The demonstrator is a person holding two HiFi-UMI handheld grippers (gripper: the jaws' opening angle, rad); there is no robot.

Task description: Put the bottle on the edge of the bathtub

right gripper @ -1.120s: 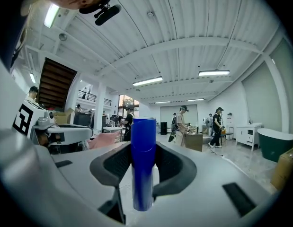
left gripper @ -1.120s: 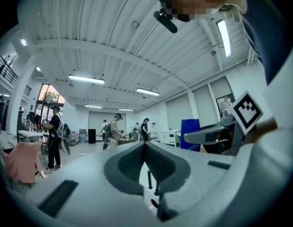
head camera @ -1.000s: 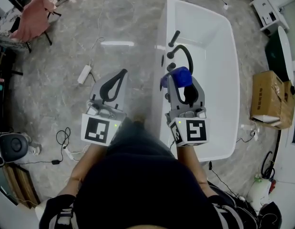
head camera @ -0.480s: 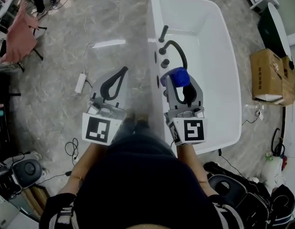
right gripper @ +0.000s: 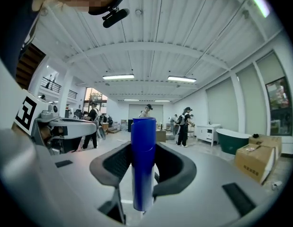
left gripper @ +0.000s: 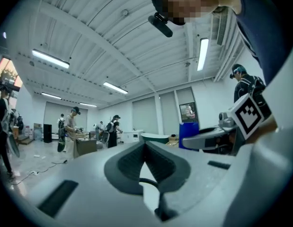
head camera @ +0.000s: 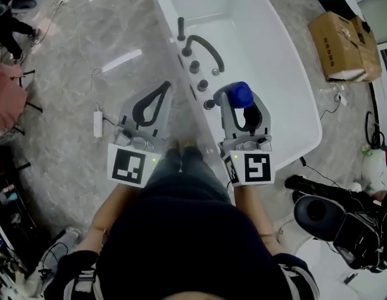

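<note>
Right gripper (head camera: 244, 105) is seen in the head view closed on the blue bottle (head camera: 238, 94), which is held upright between its two jaws. The bottle is seen over the inside of the white bathtub (head camera: 268, 49), just beside the rim that carries the curved tap (head camera: 204, 45) and a row of round knobs (head camera: 202, 85). It is not set down on the edge. The left gripper (head camera: 163, 89) is held over the grey floor (head camera: 68, 67) on the other side of that rim, its jaws brought together to a point with nothing between them. A white power strip (head camera: 97, 124) lies on the floor, and a cardboard box (head camera: 340, 45) stands beyond the tub.

In the left gripper view, the left gripper (left gripper: 145, 144) is shown with its jaw tips touching and nothing gripped. The bottle (left gripper: 188, 133) and the right gripper (left gripper: 208, 137) are seen off to the right, and people stand far off in a large hall.

In the right gripper view, the bottle (right gripper: 143, 131) stands upright in the middle of the right gripper (right gripper: 143, 162), with the ribbed pads (right gripper: 119, 161) pressed on both its sides. A dark green tub (right gripper: 234, 140) and a cardboard box (right gripper: 254, 162) are seen at the right.
</note>
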